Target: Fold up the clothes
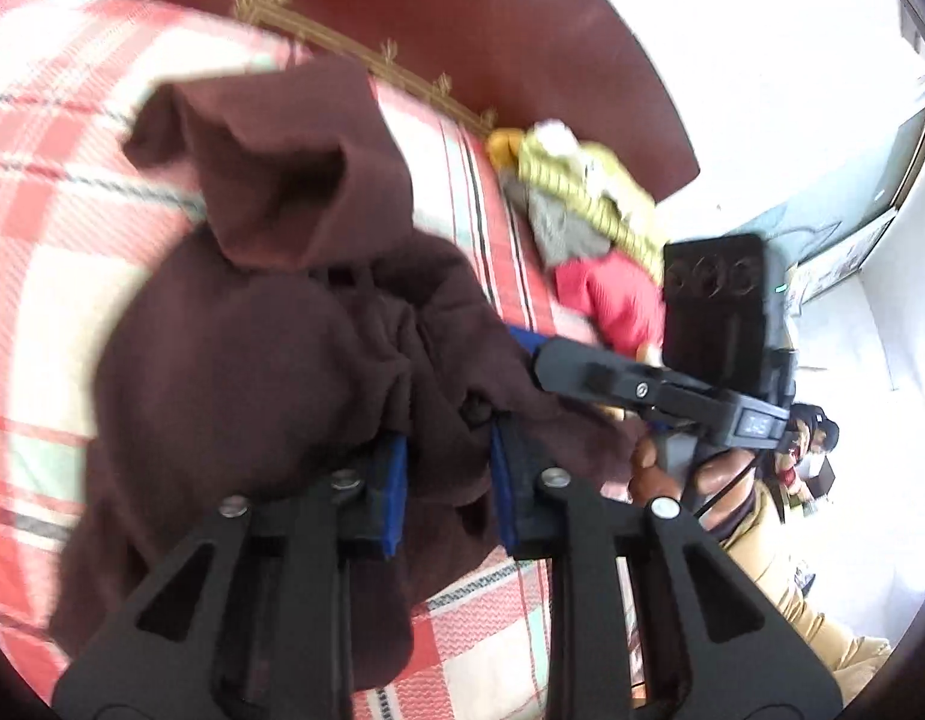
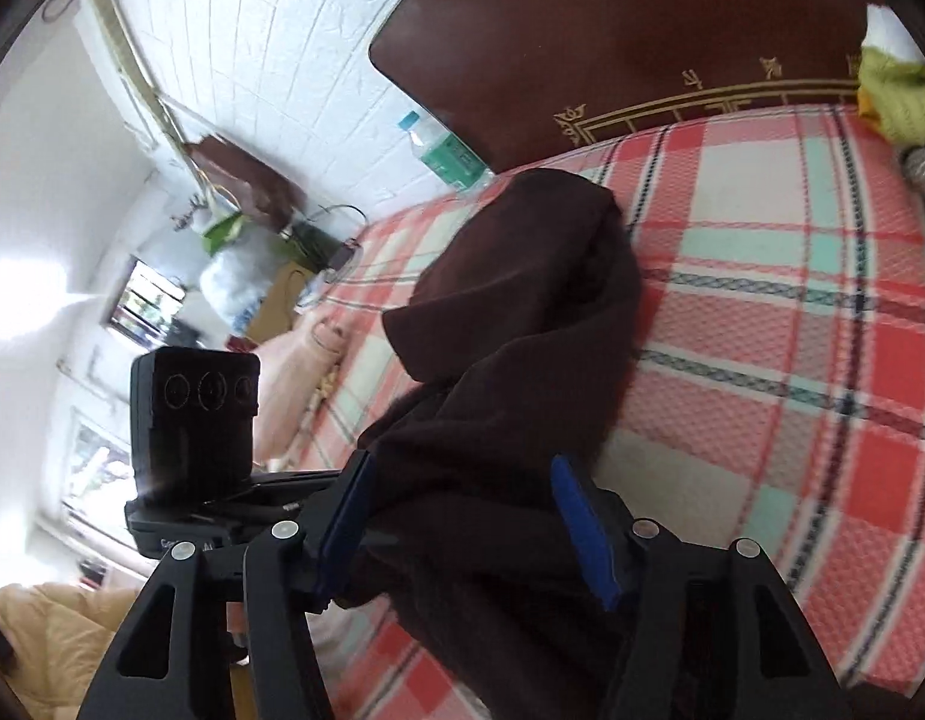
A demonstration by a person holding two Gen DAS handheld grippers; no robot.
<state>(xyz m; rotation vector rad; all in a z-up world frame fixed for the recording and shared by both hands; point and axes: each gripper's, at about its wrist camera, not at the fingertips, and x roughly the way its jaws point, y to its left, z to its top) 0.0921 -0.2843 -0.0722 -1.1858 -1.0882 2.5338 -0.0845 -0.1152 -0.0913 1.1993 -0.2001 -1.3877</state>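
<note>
Item: brown garment (image 1: pixel 264 324), on the checked bedspread (image 1: pixel 54 192), in front of the dark red headboard (image 1: pixel 522 18); step in hand, by my reading, gathering and gripping a bunched edge ahead of the first fold.

Left of the headboard, left gripper (image 1: pixel 447 474): blue pads close together with a wad of brown cloth between them; it appears pinched, though blur keeps me from saying the pads press firmly.

Centre, below the headboard: the garment rises in a loose heap, one flap standing up like a hood, the rest rumpled and trailing toward both tools; dark maroon-brown, soft and thick-looking, fleece or knit by appearance; no flat panel or clean edge yet visible.

Right of centre, right gripper (image 2: pixel 462 531): jaws spread wide, cloth draped through the gap and over the lower frame; pads not pressing on it, so nothing is held on this side.

Far right, at the headboard's foot: pile of other clothes (image 1: pixel 588 222), yellow-green, grey and red, apart from the brown piece.

Next move calls for: the right jaws to close on a matching edge; then both tools to draw apart and lay the cloth flat on the bedspread.
</note>
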